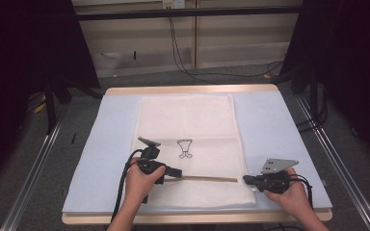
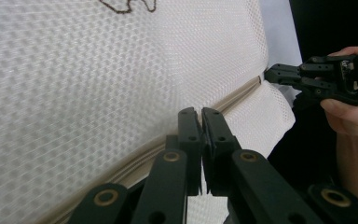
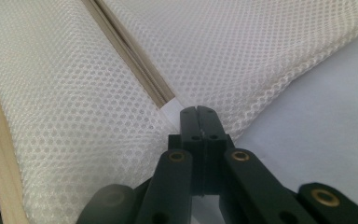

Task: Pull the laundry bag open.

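A white mesh bag (image 1: 188, 120) lies flat on a pale blue mat (image 1: 279, 125), with a tan zipper (image 1: 207, 178) running across its near end. My left gripper (image 1: 176, 172) sits at the zipper's left part. In the left gripper view its jaws (image 2: 200, 112) are shut over the zipper (image 2: 247, 88), and the pull is hidden. My right gripper (image 1: 245, 179) is at the bag's right edge. In the right gripper view its jaws (image 3: 196, 109) are shut on a white tab where the zipper (image 3: 130, 56) ends. The left gripper view also shows the right gripper (image 2: 268, 74) at that end.
A small dark outline drawing (image 1: 185, 148) marks the bag's middle. The mat covers a wooden table whose edge (image 1: 192, 89) shows at the far side. Metal rails (image 1: 339, 159) and dark stands flank the table, and cables (image 1: 183, 62) lie on the floor beyond.
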`<action>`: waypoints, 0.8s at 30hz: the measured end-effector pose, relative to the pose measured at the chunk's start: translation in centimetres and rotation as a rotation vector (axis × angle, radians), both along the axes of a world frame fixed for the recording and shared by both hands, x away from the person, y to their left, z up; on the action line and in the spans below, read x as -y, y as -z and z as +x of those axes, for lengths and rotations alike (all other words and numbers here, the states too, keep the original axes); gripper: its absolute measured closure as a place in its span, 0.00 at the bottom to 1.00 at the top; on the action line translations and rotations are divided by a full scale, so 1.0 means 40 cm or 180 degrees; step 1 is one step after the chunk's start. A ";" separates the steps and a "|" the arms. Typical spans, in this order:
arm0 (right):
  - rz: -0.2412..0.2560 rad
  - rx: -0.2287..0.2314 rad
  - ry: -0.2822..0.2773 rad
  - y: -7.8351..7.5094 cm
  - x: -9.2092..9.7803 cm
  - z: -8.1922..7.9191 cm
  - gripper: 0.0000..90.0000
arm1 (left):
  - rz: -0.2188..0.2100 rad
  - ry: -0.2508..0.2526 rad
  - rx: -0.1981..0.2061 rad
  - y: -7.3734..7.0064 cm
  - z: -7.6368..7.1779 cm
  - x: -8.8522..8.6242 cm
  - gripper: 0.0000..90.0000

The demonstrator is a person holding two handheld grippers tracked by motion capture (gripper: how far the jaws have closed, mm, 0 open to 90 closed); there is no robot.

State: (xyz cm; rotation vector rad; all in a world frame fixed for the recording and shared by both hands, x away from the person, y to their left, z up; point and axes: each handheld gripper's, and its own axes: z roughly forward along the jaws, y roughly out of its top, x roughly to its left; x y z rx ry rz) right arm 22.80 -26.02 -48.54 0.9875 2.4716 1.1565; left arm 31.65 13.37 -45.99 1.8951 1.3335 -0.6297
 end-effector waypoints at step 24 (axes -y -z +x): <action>0.0008 -0.0006 0.0004 0.001 0.000 -0.001 1.00 | 0.0014 -0.0168 0.0005 -0.002 -0.011 -0.085 0.97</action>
